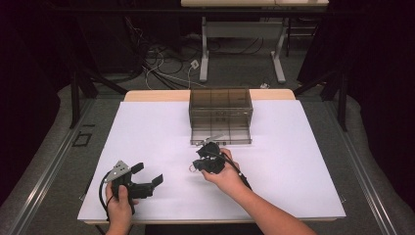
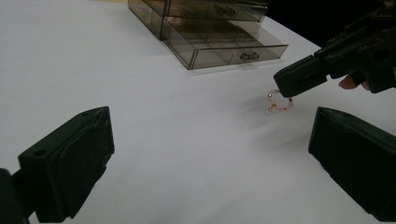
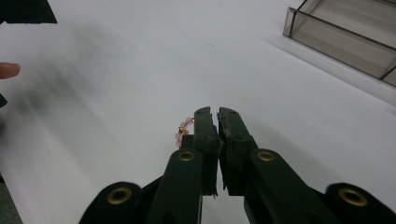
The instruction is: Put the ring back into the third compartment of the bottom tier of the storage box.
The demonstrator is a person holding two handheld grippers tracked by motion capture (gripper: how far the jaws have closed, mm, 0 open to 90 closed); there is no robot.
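A small bracelet of pink beads with a gold bead dangles from the tips of my right gripper, just over the white table sheet. In the right gripper view the right gripper has its jaws pressed together, with the beads sticking out beside the left jaw. In the high view that right gripper is in front of the drawer box, with the bracelet at its tip. My left gripper rests low at the front left, jaws wide apart and empty.
A smoky see-through drawer box stands at the back middle of the white sheet. Its bottom drawer is pulled out toward me and looks empty. Beyond the table are cables and another table's legs.
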